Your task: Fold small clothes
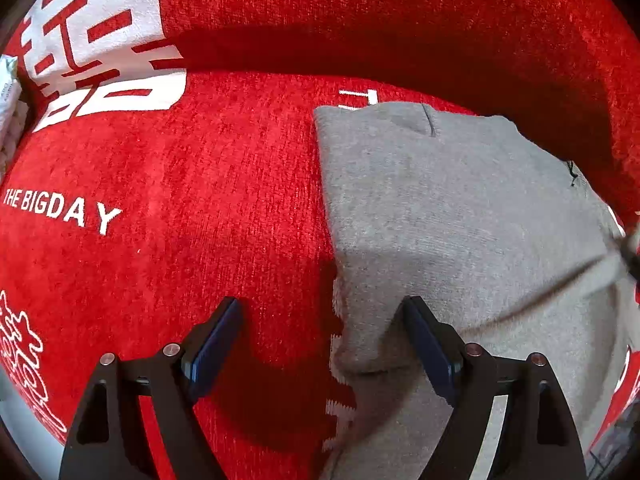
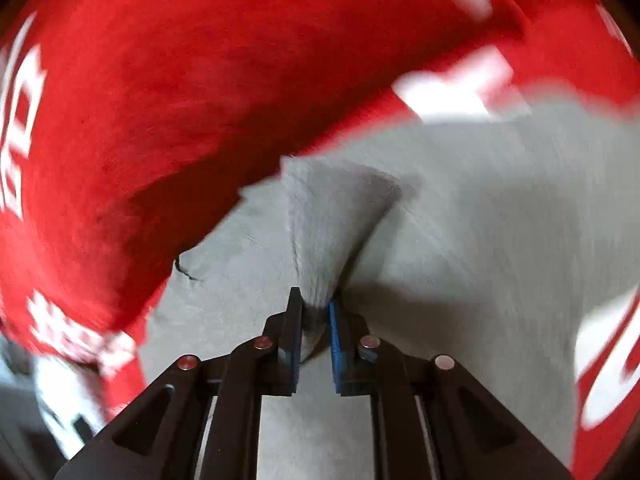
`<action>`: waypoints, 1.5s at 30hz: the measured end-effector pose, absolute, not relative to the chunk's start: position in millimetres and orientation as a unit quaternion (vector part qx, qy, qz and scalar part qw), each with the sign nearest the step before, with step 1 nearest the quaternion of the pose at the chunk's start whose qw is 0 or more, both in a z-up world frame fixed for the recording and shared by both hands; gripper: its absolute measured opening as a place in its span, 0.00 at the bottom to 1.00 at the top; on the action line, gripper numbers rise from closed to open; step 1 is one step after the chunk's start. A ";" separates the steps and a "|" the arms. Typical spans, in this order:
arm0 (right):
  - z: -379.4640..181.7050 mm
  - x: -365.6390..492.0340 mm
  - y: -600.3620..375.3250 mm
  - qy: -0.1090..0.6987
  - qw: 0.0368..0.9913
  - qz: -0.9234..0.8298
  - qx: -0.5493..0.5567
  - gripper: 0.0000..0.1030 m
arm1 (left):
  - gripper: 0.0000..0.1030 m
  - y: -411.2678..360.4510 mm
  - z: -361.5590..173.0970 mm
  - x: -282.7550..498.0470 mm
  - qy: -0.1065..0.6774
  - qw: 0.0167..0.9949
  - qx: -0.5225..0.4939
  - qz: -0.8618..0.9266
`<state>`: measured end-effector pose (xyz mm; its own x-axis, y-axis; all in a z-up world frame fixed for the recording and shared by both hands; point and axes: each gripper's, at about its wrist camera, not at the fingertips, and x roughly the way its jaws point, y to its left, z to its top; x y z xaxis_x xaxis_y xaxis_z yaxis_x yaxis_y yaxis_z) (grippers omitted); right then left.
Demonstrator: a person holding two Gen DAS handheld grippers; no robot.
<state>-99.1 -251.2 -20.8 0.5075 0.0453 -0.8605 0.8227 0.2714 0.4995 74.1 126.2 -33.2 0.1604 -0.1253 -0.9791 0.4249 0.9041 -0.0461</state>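
Garment: a grey knit garment lies on a red plush cover printed with white characters and "THE BIGDAY" lettering; what kind of clothing it is cannot be told.
Where it lies: mostly flat toward the right of the left wrist view, its near left edge rumpled and turned up.
Left tool: jaws stand wide apart, straddling that left edge, one finger over red cover, the other over grey cloth; nothing is pinched.
Right tool: jaws nearly closed on a raised tuft of the grey cloth, which stands up in a peak between the pads; the view is motion-blurred.
Done so far: the garment appears laid out, possibly with one fold made; no neat finished packet shows.
Left to do: in my judgement, carry the pinched part over, flatten it, and tidy the rumpled edge.
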 end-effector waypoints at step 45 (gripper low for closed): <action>-21.8 -82.3 -171.6 0.441 0.656 -0.197 0.579 0.51 | 0.10 125.5 -11.5 161.3 0.626 0.725 0.084 -0.276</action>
